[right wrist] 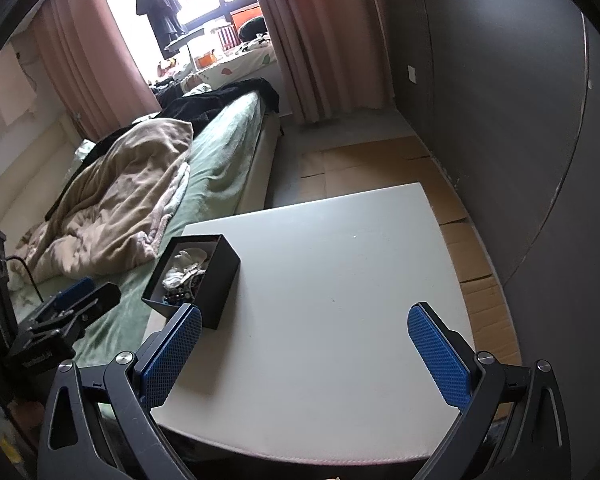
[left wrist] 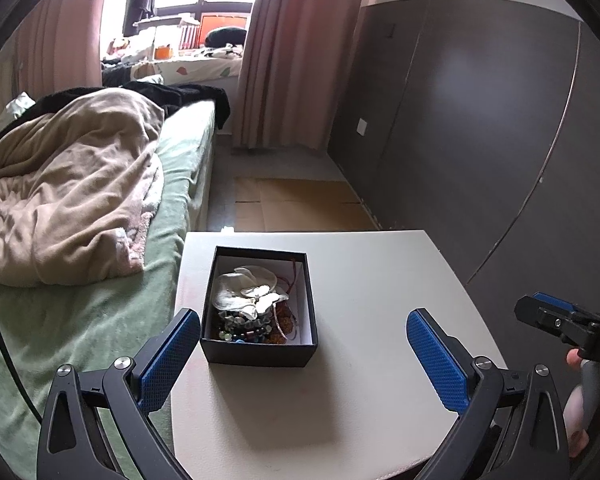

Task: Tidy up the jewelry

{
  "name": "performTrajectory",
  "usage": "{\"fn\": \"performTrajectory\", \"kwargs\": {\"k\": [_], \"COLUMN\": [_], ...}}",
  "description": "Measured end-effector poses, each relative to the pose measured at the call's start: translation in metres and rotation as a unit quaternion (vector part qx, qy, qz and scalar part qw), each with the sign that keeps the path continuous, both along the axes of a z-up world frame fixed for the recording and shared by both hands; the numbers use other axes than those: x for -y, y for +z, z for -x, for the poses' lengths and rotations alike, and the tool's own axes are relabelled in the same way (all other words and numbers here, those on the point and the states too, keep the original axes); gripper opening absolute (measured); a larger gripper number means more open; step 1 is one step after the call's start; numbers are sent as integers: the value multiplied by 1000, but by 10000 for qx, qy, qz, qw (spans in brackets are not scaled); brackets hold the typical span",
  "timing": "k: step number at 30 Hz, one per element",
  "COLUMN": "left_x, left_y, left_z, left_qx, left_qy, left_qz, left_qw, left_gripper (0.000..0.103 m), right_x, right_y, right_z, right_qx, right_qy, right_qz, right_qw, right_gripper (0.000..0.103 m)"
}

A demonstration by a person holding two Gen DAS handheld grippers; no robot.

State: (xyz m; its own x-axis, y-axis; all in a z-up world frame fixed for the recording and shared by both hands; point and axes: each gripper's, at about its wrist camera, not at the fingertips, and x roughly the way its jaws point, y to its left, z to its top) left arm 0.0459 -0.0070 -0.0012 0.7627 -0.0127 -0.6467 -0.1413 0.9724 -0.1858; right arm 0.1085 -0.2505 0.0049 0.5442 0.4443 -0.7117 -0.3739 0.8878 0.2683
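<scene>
left gripper [left wrist: 303,354] open | jewelry box [left wrist: 260,350] just ahead, between fingers

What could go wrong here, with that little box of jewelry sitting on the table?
1. The black box sits near the white table's edge beside the bed; a nudge from the open left gripper might tip it off.
2. The beaded bracelets, red cord and pale shell-like piece lie heaped together, so lifting one could drag out others.
3. The open right gripper hovers close by; both reaching in could collide.
</scene>
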Motion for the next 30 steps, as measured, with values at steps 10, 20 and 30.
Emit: {"fn": "performTrajectory", "kwargs": {"k": [10,20,30], "left_x": [4,6,13], "left_y": [0,-1,-1], "left_z": [1,1,2], "left_qx": [-3,-6,4], "left_qy": [-67,-87,-177], "left_qz": [-21,-19,-101], "left_qw": [10000,10000,9998], "left_gripper": [103,103,103], "right_x": [1,1,2], "right_y": [0,1,0], "right_z": [2,3,2], "right_qx": [3,13,9], "right_qy": [19,19,10], "right_qz": [-11,14,43], "right_qw": [10000,10000,10000], "right_gripper": [103,103,103]}}
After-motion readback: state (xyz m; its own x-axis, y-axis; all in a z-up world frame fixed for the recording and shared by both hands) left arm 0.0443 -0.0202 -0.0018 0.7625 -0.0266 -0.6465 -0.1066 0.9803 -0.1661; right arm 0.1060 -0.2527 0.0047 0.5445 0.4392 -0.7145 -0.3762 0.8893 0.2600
